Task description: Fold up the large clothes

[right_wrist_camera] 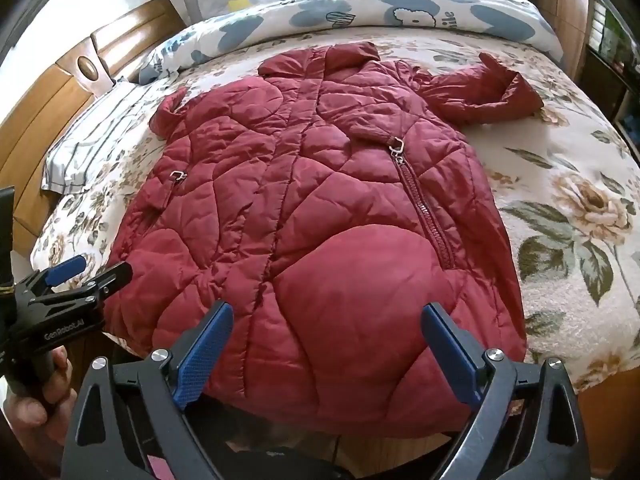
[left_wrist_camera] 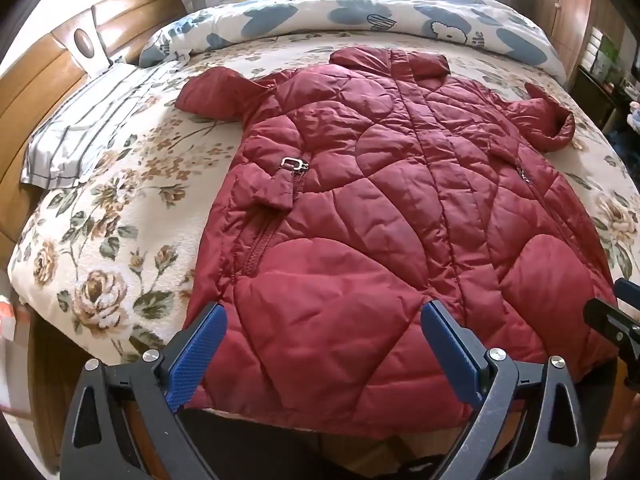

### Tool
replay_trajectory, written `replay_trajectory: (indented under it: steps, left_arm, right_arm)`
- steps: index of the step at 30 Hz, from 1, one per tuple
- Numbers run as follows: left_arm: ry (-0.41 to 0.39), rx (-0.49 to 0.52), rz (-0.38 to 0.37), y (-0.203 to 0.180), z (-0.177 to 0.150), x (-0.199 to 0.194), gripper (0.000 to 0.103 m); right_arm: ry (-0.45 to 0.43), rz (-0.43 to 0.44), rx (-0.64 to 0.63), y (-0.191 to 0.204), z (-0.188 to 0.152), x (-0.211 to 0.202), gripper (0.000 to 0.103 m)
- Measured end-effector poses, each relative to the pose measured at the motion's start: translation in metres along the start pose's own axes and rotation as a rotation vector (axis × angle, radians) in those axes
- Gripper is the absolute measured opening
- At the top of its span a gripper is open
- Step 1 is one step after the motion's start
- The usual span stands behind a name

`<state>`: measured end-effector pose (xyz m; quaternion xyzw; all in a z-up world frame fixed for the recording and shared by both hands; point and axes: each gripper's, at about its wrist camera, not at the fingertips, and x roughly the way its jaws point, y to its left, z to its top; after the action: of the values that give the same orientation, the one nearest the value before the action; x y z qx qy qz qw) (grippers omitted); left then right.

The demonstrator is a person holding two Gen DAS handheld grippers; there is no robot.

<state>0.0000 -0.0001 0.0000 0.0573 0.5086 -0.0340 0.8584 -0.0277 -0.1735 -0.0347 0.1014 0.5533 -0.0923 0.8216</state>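
A dark red quilted puffer coat (left_wrist_camera: 380, 208) lies flat, front up, on the flowered bed, collar at the far end and hem at the near edge; it also shows in the right wrist view (right_wrist_camera: 312, 220). Both sleeves stick out at the sides. My left gripper (left_wrist_camera: 324, 316) is open and empty, just above the hem on the coat's left half. My right gripper (right_wrist_camera: 326, 316) is open and empty, above the hem on the right half. The left gripper also shows at the left of the right wrist view (right_wrist_camera: 80, 276).
The flowered bedspread (left_wrist_camera: 120, 216) covers the bed. A striped pillow (left_wrist_camera: 88, 136) lies at the left by the wooden headboard (left_wrist_camera: 36, 80). A rolled blue-and-white quilt (left_wrist_camera: 360, 16) runs along the far side. Dark furniture (left_wrist_camera: 600, 72) stands at the right.
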Motion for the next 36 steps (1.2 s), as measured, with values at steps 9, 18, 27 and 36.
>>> replay_trajectory:
  steps: [9,18,27,36]
  left_arm:
    - [-0.001,0.0,0.008,-0.0006,-0.0009,-0.0013,0.098]
    - [0.005,-0.007,-0.007,-0.0011,0.0014,0.0014,0.098]
    - [-0.005,0.01,0.003,-0.0021,-0.0001,0.0002,0.098]
    - [-0.024,0.026,0.029,-0.0037,0.0003,-0.0002,0.098]
  right_arm:
    - [0.002,-0.002,0.0,0.0011,-0.0004,0.0004,0.096]
    - [0.01,0.002,0.004,0.0005,0.0006,-0.001,0.096]
    - [0.007,0.007,0.002,0.0025,0.0026,-0.0029,0.096]
    - [0.017,0.011,0.007,0.0014,0.003,-0.0015,0.096]
